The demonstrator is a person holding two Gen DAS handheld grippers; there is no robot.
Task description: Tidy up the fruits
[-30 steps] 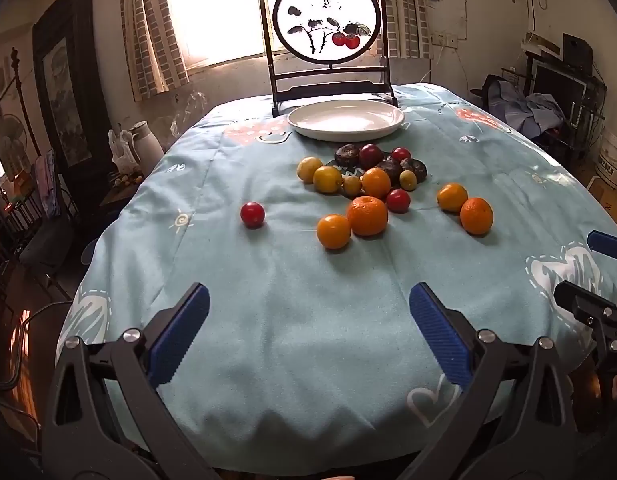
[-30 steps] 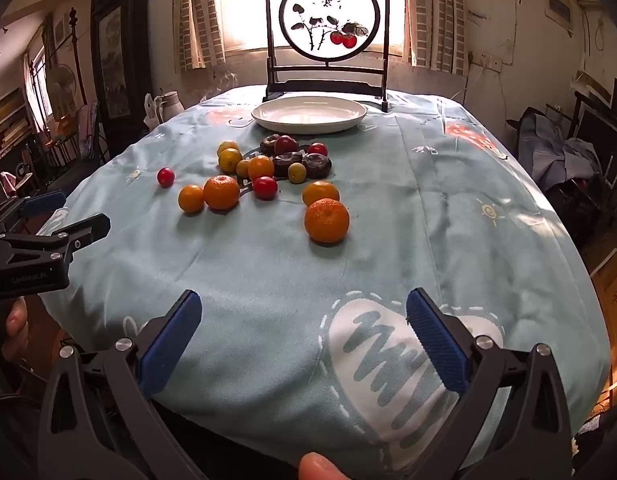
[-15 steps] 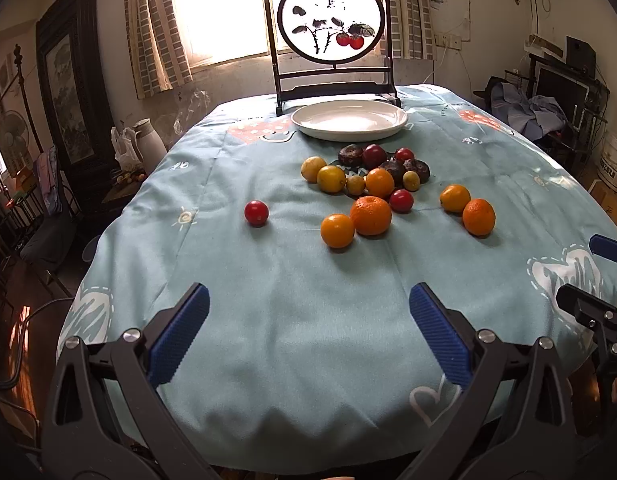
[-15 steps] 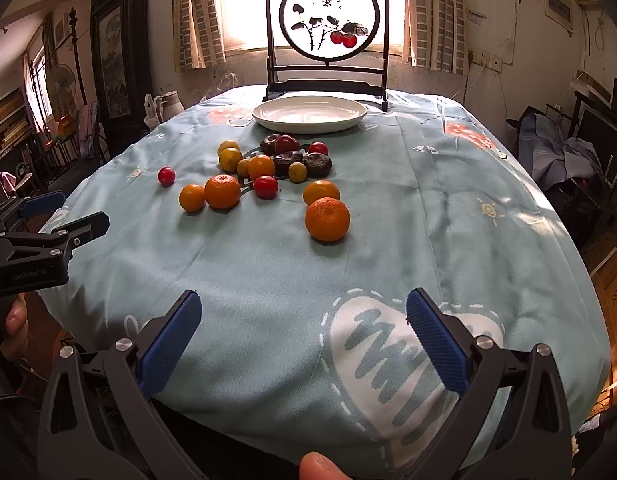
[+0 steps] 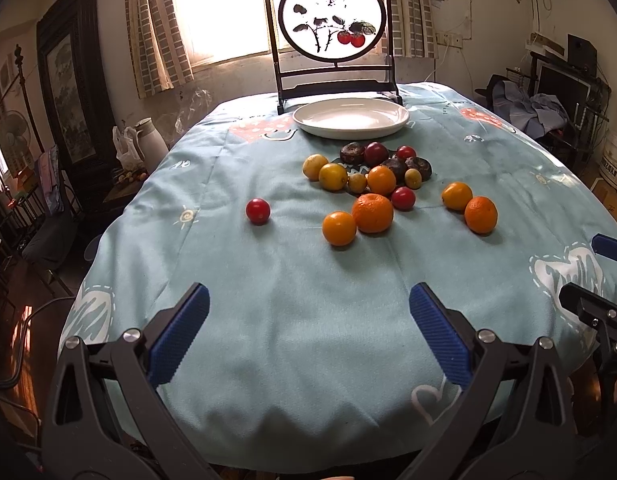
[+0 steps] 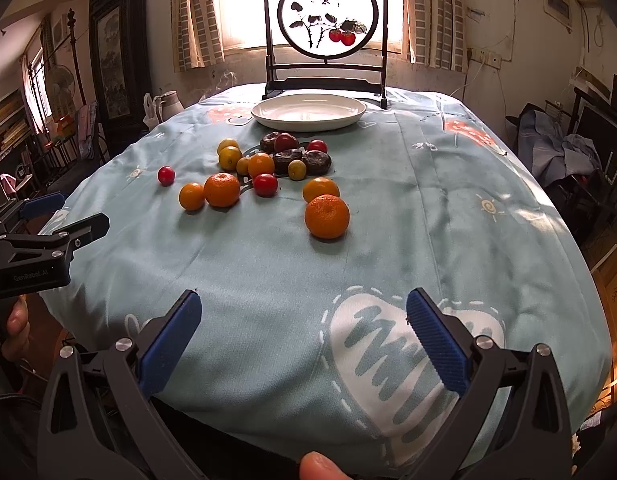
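Both hand-held grippers, left [image 5: 308,306] and right [image 6: 304,312], gape empty, ribbed blue pads over soft tablecloth [image 5: 292,340].

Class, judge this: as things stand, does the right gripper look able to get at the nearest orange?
Probably yes. The right gripper is open and empty, and only bare tablecloth lies between it and the nearest orange, which sits apart from the cluster.

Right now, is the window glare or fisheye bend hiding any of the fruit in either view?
Left wrist view: the window is blown out white, but the fruit pile and white plate stay sharp and readable. Right wrist view: same backlight, with a bright sheen inside the plate; the bend only warps the edges of the picture, and the nearest orange is crisp.
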